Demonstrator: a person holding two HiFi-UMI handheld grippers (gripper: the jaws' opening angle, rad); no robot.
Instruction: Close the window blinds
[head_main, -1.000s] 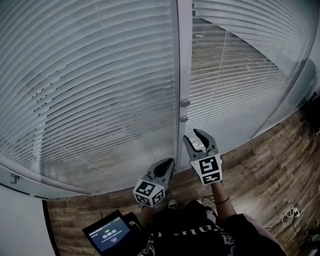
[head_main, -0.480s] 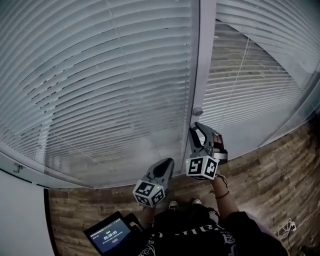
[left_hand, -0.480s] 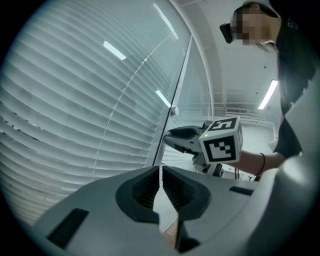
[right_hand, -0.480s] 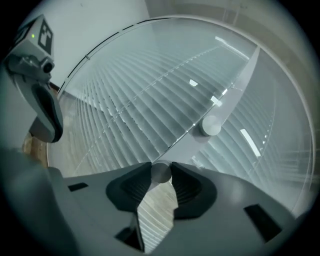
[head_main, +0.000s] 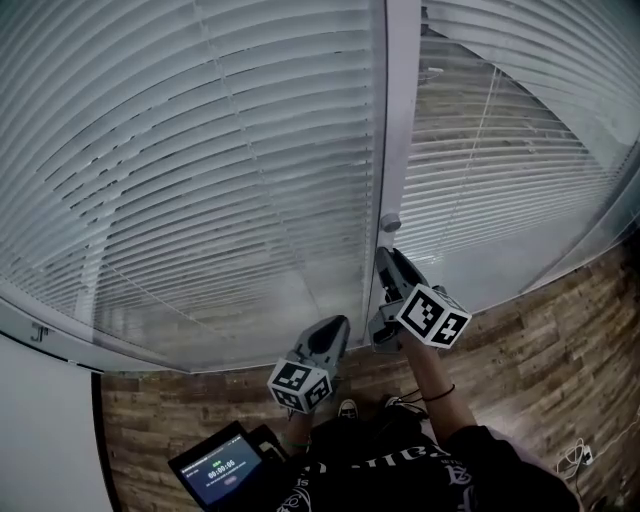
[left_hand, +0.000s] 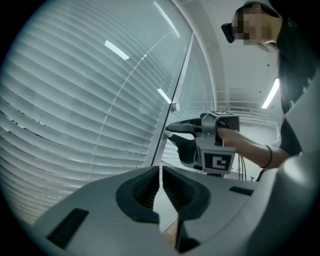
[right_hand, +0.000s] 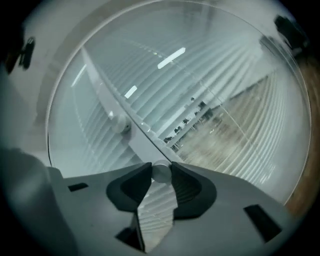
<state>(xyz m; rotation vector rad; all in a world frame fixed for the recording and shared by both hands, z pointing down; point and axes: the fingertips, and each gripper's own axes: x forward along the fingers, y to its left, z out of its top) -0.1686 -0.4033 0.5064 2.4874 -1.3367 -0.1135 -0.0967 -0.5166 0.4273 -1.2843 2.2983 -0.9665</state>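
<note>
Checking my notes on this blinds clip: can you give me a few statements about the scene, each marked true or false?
1. The right tool is closed on a round knob on the window frame. True.
2. The left tool holds a cord. False: it is shut with nothing in it.
3. A second knob sits higher on the same frame. True.
4. The floor is carpeted. False: it is wood planks.
</note>
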